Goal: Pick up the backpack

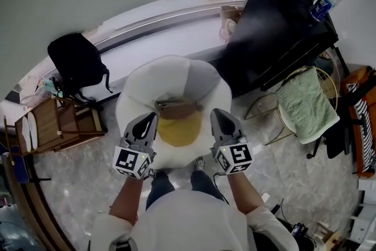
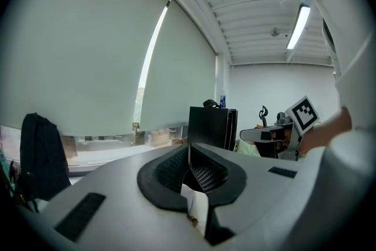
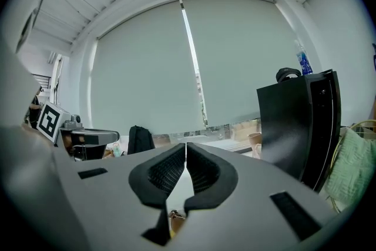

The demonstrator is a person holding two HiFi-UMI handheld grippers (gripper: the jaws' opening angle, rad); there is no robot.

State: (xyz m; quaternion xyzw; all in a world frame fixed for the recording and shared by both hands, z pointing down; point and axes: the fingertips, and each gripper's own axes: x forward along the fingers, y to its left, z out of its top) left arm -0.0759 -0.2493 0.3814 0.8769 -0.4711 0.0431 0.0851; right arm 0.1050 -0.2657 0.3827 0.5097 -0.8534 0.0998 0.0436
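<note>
Black fabric backpack is stood upright against the wall, up-left of the white round cushion-like seat with a yellow centre, well apart from both grippers. Left gripper and right gripper are held over the near edge of that seat. Fingers are pressed together on both, nothing gripped. Step in hand is judged to be the approach; pickup not yet begun. To do it well, fingers should be opened before arrival. The seat should be skirted on its left rather than reached across. The top of the pack should be targeted: a carry handle is expected there but can't be made out. Loose straps hang on the seat-facing side, so snagging on the slatted wooden rack left of the seat should be avoided. A straight-up lift is advised.
</note>
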